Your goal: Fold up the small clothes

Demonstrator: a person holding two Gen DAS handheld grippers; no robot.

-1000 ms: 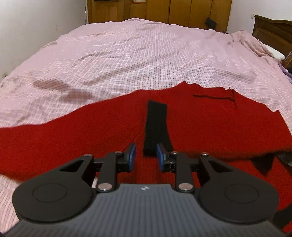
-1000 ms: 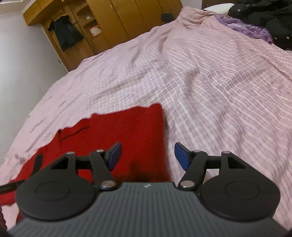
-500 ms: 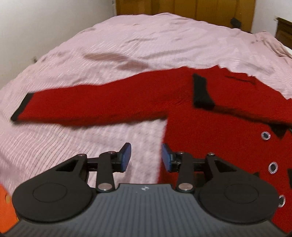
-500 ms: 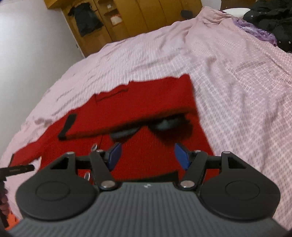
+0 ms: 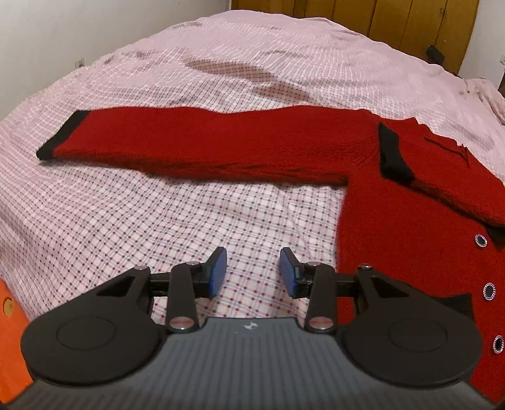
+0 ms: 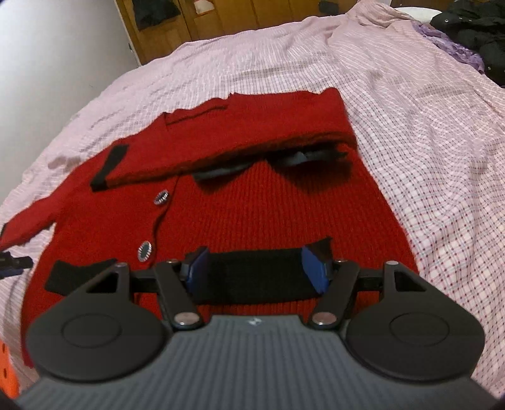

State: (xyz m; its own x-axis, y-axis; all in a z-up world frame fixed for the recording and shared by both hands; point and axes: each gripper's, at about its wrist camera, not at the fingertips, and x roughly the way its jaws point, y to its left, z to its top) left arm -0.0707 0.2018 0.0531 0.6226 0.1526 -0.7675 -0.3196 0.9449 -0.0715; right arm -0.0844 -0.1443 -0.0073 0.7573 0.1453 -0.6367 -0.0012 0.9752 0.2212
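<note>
A red knit cardigan [image 5: 410,252] with black cuffs and ringed buttons [image 6: 144,250] lies flat on the checked pink bedsheet [image 5: 142,227]. One sleeve [image 5: 205,148] stretches out to the left and ends in a black cuff [image 5: 61,135]. The other sleeve is folded across the chest, with its cuff [image 6: 109,168] near the button line. My left gripper [image 5: 252,271] is open over bare sheet, just left of the cardigan's side edge, with nothing between its fingers. My right gripper [image 6: 255,268] is open above the cardigan [image 6: 268,214]. A black pocket band [image 6: 252,277] shows between its fingers.
Wooden wardrobe doors [image 5: 394,22] stand behind the bed. Black clothes [image 6: 473,28] and a purple cloth [image 6: 454,50] are heaped at the far right. An orange object [image 5: 9,315] sits at the lower left. A white wall [image 6: 47,63] runs along the left side.
The left gripper slid left off the cardigan to over bare sheet, and its jaws widened. The right gripper drew back from the far edge to over the lower body. One sleeve now lies folded across the chest.
</note>
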